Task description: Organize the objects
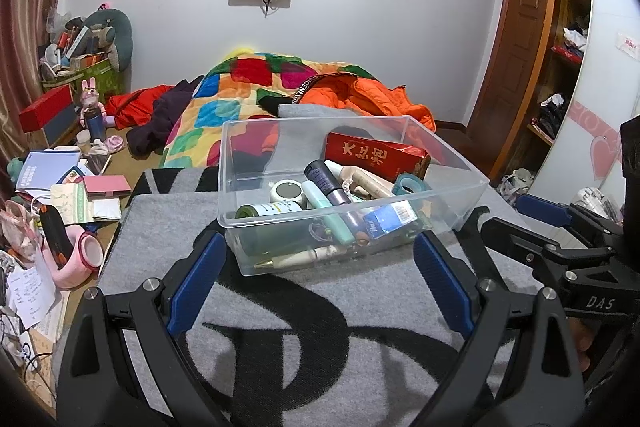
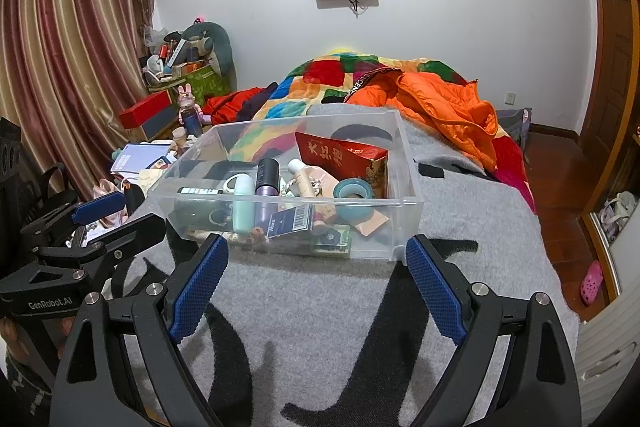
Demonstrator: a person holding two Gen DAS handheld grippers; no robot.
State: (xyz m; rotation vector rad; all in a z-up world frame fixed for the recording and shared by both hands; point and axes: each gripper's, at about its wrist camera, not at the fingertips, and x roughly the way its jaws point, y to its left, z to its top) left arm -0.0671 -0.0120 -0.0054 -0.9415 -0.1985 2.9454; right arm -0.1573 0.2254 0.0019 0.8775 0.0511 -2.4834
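two grippers hover side by side over the near end of a grey blanket (image 2: 320, 307) with black lettering, both aimed at a clear plastic bin (image 1: 448, 163) standing just beyond their tips. the left gripper (image 1: 320, 279) has its blue-padded jaws spread wide with nothing between them; the right gripper (image 2: 316, 279) is the same, jaws apart and empty. inside the bin lies a jumble: a red packet (image 2: 344, 155) leaning at the far right, a teal tape roll (image 2: 352, 191) near it, a purple tube (image 2: 266, 187), a mint tube (image 2: 243, 207) and a blue barcoded box (image 2: 290, 221). an orange jacket (image 2: 444, 107) lies on the bed farther back.
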